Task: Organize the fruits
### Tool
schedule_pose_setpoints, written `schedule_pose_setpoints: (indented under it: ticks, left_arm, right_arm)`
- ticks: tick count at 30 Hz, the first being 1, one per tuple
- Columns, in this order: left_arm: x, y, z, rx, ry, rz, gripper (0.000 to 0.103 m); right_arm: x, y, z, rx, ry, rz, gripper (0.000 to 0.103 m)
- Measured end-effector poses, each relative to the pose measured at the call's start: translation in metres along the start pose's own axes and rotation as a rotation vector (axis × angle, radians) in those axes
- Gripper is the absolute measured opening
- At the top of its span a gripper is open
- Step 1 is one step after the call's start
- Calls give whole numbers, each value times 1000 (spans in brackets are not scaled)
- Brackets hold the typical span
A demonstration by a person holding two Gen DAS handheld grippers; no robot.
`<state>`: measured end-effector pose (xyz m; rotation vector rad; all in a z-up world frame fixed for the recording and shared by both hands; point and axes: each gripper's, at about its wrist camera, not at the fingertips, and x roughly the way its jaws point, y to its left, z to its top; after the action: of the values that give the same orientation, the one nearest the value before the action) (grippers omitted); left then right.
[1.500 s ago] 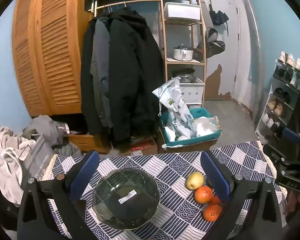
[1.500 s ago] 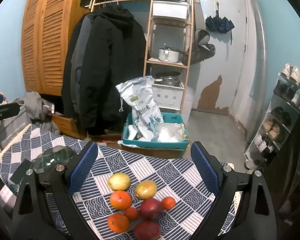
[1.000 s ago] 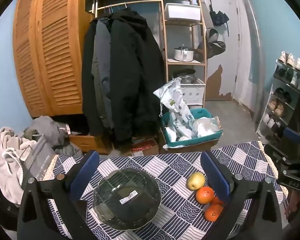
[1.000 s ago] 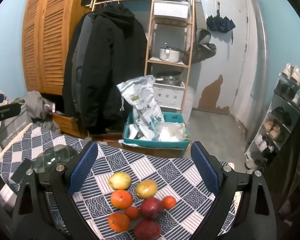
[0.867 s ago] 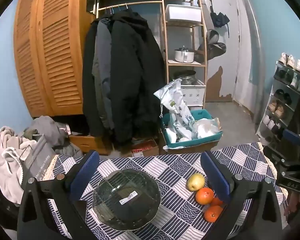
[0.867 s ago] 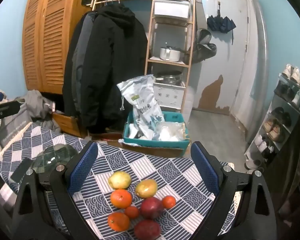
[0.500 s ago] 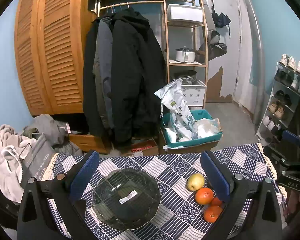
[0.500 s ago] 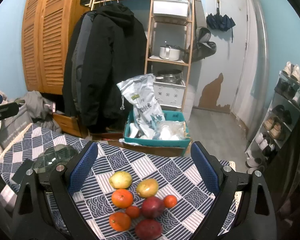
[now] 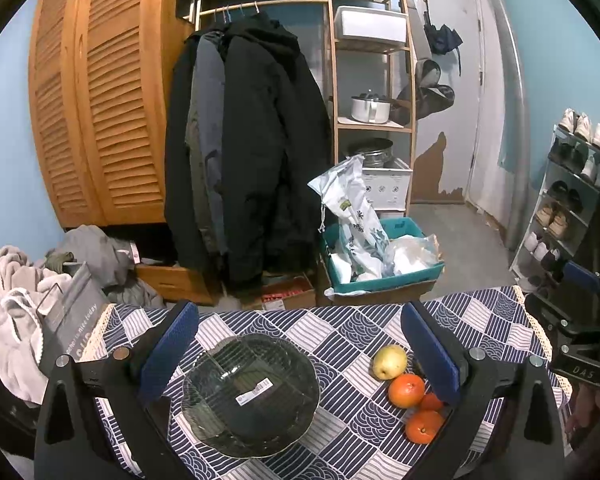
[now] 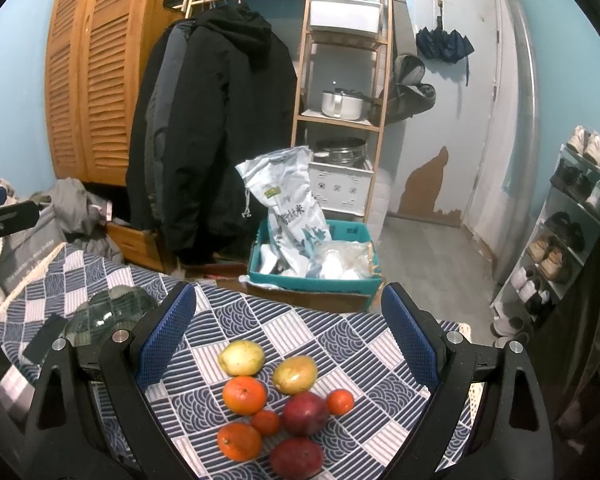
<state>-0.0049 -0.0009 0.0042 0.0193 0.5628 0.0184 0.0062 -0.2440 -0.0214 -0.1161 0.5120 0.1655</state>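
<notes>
A dark glass bowl (image 9: 251, 394) with a white label sits on the blue-and-white patterned tablecloth (image 9: 340, 332). My left gripper (image 9: 300, 344) is open above it, empty. Fruits lie in a cluster on the right: a yellow pear (image 9: 389, 361), and oranges (image 9: 406, 389). In the right wrist view my right gripper (image 10: 288, 332) is open and empty above the cluster: two yellow pears (image 10: 241, 357), several oranges (image 10: 244, 395) and two red fruits (image 10: 305, 413). The bowl (image 10: 112, 311) shows at the left there.
Beyond the table's far edge stand a teal crate with bags (image 9: 380, 256), hanging black coats (image 9: 252, 152), a wooden shelf with pots (image 9: 370, 108) and a louvred wardrobe (image 9: 96, 100). Clothes (image 9: 16, 292) pile at the left. A shoe rack (image 9: 568, 188) stands at the right.
Both views have shifted only slightly; the fruits and bowl lie where they were. Both grippers stay open and empty.
</notes>
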Motion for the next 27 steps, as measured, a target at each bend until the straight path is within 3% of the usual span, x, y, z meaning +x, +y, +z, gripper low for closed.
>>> schedule_pose_setpoints:
  ticks: [27]
  left_arm:
    - [7, 2, -1, 4, 20, 12, 102]
  right_arm:
    - [4, 3, -7, 1, 2, 0, 92]
